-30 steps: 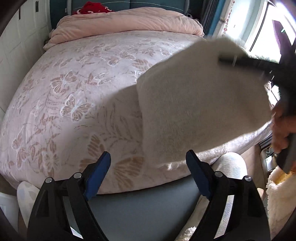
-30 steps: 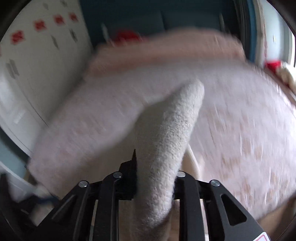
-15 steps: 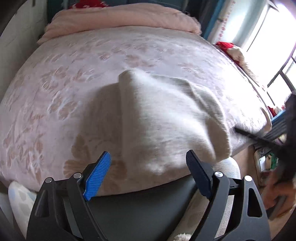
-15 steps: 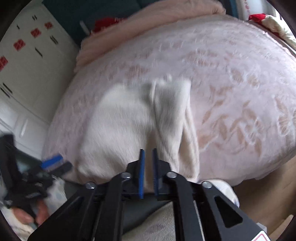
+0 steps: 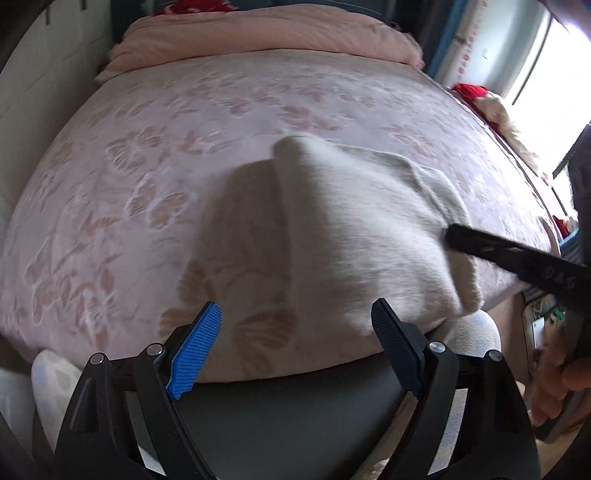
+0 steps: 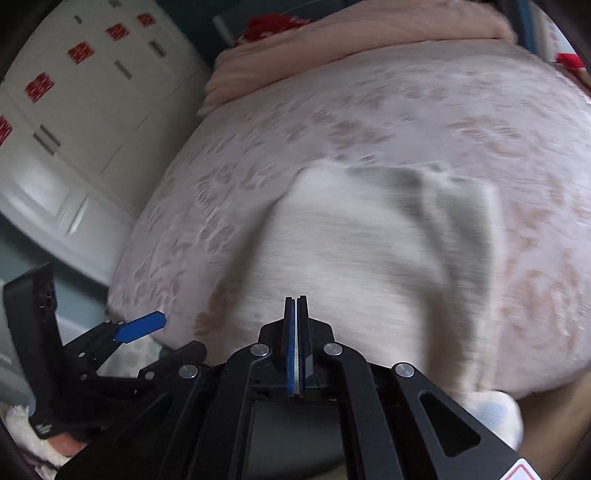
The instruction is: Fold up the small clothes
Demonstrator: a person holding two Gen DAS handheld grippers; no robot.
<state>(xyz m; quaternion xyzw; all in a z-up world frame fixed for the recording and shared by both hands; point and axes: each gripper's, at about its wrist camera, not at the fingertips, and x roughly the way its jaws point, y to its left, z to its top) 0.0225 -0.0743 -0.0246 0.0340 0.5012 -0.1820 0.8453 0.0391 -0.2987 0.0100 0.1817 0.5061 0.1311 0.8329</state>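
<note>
A cream fuzzy small garment (image 5: 354, 229) lies on the pink bedspread near the bed's front edge; it also shows in the right wrist view (image 6: 369, 251), with a rumpled fold on its far right side. My left gripper (image 5: 295, 332) is open and empty, just in front of the garment's near edge. My right gripper (image 6: 296, 314) is shut with nothing between its pads, just above the garment's near edge; in the left wrist view its black fingers (image 5: 517, 258) reach over the garment's right side.
The bed (image 5: 147, 166) has a pink butterfly-patterned cover and a folded pink duvet (image 5: 266, 33) at the head. White cupboards (image 6: 74, 110) stand left of the bed. A red and cream item (image 5: 487, 103) lies by the window side.
The right gripper carried the garment down onto the bed, let go of it and shut empty. The garment now lies spread out. The left gripper stayed open.
</note>
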